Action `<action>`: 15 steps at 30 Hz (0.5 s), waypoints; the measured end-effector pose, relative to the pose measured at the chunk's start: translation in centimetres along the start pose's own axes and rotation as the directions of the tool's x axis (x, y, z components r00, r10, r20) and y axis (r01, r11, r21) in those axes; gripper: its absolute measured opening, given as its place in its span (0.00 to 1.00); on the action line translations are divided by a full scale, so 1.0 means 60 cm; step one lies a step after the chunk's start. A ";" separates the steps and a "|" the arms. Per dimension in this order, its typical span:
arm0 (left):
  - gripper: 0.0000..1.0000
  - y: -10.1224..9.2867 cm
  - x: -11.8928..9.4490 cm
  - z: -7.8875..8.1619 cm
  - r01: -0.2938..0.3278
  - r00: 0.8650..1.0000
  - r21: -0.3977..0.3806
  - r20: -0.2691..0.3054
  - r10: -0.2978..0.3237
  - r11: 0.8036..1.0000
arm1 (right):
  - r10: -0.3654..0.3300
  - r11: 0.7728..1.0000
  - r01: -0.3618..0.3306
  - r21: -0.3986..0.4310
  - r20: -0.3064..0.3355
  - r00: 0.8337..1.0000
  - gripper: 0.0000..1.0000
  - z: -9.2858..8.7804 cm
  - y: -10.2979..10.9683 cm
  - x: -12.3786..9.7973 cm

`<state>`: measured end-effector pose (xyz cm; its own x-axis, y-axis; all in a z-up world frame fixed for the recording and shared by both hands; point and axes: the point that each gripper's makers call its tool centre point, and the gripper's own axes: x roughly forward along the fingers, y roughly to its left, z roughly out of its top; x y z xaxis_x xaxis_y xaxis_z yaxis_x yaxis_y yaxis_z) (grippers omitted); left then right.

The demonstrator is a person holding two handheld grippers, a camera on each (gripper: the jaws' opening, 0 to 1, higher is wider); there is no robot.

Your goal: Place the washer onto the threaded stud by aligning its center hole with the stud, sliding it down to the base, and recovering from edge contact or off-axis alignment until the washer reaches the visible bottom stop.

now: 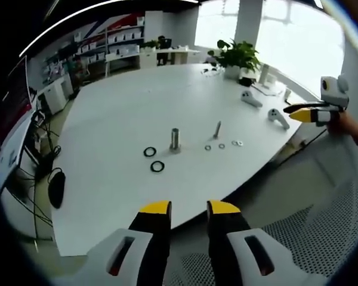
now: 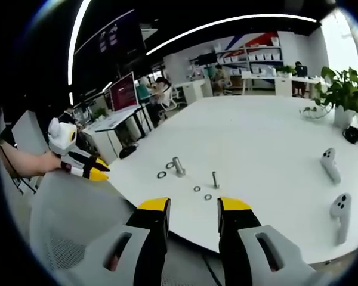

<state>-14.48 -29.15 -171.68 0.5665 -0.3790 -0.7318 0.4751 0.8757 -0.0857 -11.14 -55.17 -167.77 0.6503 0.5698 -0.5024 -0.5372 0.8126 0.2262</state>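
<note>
Looking at this one, nothing has really kicked off yet: both claws hang back off the near edge of the big white table (image 1: 119,119), over a mesh chair (image 1: 322,208), so I'd call this the approach step, before any washer is picked. Straight ahead of the left gripper (image 1: 188,208), well out of reach, stands the thick stud (image 1: 175,139), upright on the tabletop, with two dark rings (image 1: 153,159) lying just to its left and slightly nearer the claw. A thinner bolt (image 1: 217,129) stands a bit to the right of the stud, and three little washers (image 1: 222,145) lie flat in a row beside it, apart from each other. Both jaws of the left claw are spread with an empty gap between them. Same deal for the right gripper (image 2: 194,205): jaws parted, holding nothing, with the stud (image 2: 179,166) ahead and slightly left, one dark ring (image 2: 161,174) beside it, and small washers (image 2: 202,193) closer in. Off to the right of that claw sit two white controllers (image 2: 335,192) and a potted plant (image 2: 345,95). Next move, I reckon, calls for one claw to travel forward and down over a washer, and pinching something that flat off a smooth table looks fiddly.
</note>
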 end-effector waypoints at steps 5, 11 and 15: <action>0.26 0.006 0.000 0.009 -0.007 1.000 -0.018 0.012 0.007 1.000 | -0.009 1.000 0.009 0.014 0.025 1.000 0.34 0.009 -0.005 -0.002; 0.26 0.014 0.004 0.000 -0.021 0.997 0.034 -0.074 0.024 0.999 | -0.007 1.000 0.006 0.014 0.018 1.000 0.35 0.006 -0.006 -0.003; 0.26 0.045 0.013 0.027 -0.039 0.995 0.013 -0.091 0.040 0.999 | -0.003 1.000 0.003 0.009 0.012 1.000 0.35 0.003 -0.003 -0.003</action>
<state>-11.64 -27.56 -171.38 0.5218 -0.3147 -0.7929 0.4608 0.8862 -0.0484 -11.07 -55.41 -167.56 0.6585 0.5688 -0.4927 -0.5303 0.8153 0.2325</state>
